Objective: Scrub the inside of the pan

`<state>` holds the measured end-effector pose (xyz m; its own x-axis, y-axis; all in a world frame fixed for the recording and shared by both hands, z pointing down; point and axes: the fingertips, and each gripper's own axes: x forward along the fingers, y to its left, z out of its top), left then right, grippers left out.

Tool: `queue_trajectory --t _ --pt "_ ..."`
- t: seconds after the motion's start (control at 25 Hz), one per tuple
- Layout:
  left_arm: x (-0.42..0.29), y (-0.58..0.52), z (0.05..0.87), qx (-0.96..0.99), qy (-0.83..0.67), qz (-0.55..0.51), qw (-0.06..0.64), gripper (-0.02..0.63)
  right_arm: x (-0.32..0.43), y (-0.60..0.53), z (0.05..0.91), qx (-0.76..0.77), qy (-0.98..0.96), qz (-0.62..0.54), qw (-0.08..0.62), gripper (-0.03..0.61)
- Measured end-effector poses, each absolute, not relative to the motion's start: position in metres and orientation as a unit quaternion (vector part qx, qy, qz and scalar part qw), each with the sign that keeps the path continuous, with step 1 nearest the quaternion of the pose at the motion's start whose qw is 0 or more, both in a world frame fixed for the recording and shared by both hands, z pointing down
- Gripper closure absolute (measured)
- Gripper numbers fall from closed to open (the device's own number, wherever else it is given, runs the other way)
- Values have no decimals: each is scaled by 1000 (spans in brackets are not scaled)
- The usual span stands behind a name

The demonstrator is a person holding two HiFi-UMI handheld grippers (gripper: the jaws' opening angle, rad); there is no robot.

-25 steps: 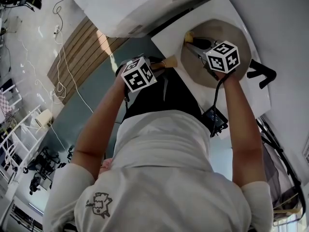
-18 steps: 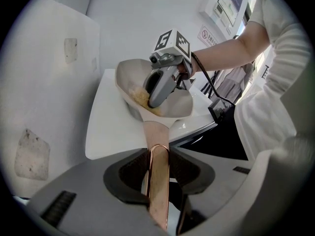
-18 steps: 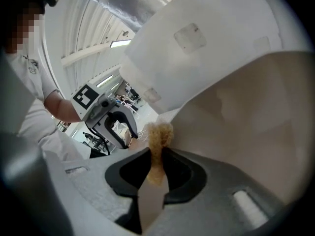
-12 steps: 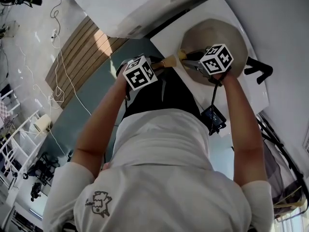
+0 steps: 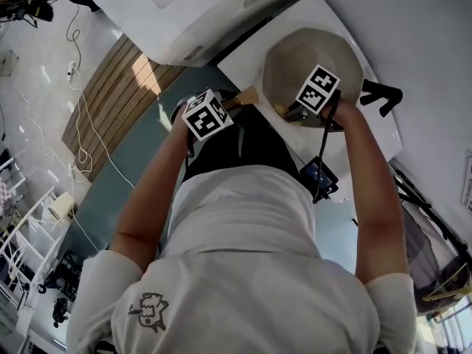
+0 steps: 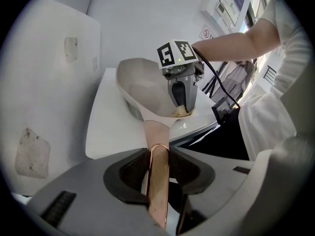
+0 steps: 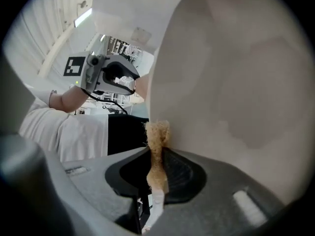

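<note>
A beige pan (image 5: 310, 54) sits on a white table (image 5: 240, 61). Its copper-coloured handle (image 6: 158, 181) runs back between the jaws of my left gripper (image 6: 160, 168), which is shut on it; the marker cube of that gripper (image 5: 206, 114) shows at the table's edge. My right gripper (image 5: 291, 111) is shut on a tan scrub sponge (image 7: 157, 151). The sponge (image 6: 180, 112) rests against the inside wall of the pan (image 7: 236, 82) at the near rim, beside the handle's root. The pan's inside looks bare and matte.
A large white appliance (image 5: 192, 13) stands left of the table. A black bracket (image 5: 380, 94) lies to the right of the pan. A small black device (image 5: 318, 175) hangs on a cable below the table edge. White walls close in behind the pan.
My right gripper has drawn the sponge from the far side of the pan's inside back to the near rim by the handle and has rolled. The left gripper has held still.
</note>
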<state>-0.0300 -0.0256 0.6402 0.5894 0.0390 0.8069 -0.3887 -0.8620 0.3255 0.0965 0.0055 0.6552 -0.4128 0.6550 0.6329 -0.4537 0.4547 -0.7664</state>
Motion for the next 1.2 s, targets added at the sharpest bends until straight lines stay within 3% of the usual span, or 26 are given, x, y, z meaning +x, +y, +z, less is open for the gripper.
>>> queue_trajectory --t 0.48,1.2 --pt "-30 -28 638 857 -85 454 227 474 180 20 665 -136 -456 464 747 500" --pt "-28 -27 639 854 -74 460 229 474 280 -39 643 -139 -224 244 933 502"
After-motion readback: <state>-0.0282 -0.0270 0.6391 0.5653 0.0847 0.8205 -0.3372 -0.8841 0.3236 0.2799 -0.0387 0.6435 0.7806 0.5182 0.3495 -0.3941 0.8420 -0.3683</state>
